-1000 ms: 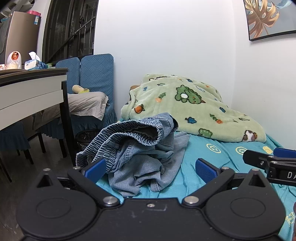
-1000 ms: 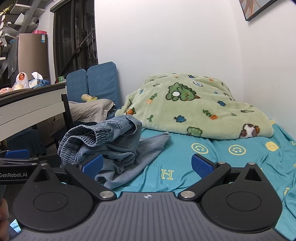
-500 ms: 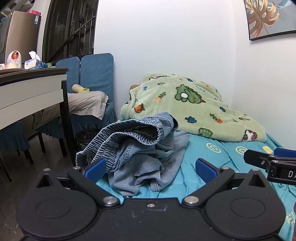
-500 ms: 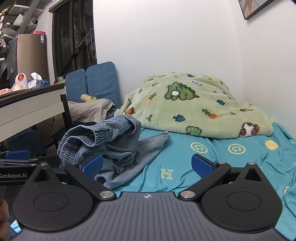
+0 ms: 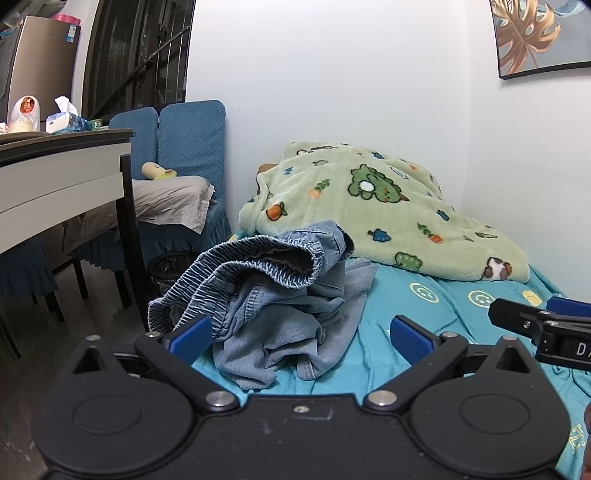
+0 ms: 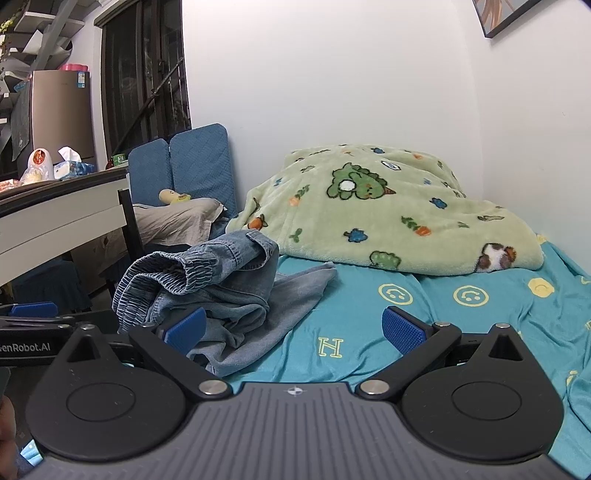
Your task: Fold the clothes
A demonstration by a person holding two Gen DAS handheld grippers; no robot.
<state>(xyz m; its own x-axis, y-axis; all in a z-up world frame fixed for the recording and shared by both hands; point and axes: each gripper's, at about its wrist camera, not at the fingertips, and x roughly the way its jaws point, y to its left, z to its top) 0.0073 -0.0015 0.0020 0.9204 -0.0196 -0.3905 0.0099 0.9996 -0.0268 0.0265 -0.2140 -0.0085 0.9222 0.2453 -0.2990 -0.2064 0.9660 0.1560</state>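
Note:
A crumpled pair of blue denim trousers (image 5: 280,295) (image 6: 225,291) with an elastic waistband lies in a heap on the teal bedsheet (image 5: 413,295) (image 6: 369,325), near the bed's left edge. My left gripper (image 5: 301,334) is open, low at the near side of the heap, with the cloth showing between its blue pads and none held. My right gripper (image 6: 291,328) is open too, to the right of the heap over bare sheet. Each gripper shows at the edge of the other's view.
A green cartoon-print blanket (image 5: 376,206) (image 6: 384,210) is piled at the bed's far end against the white wall. A desk (image 5: 62,173) with tissues and blue-covered chairs (image 5: 184,147) stand left of the bed. A framed picture (image 5: 539,33) hangs on the right wall.
Almost nothing differs. The right wrist view has shifted very slightly; both grippers stay open and the trousers have not moved.

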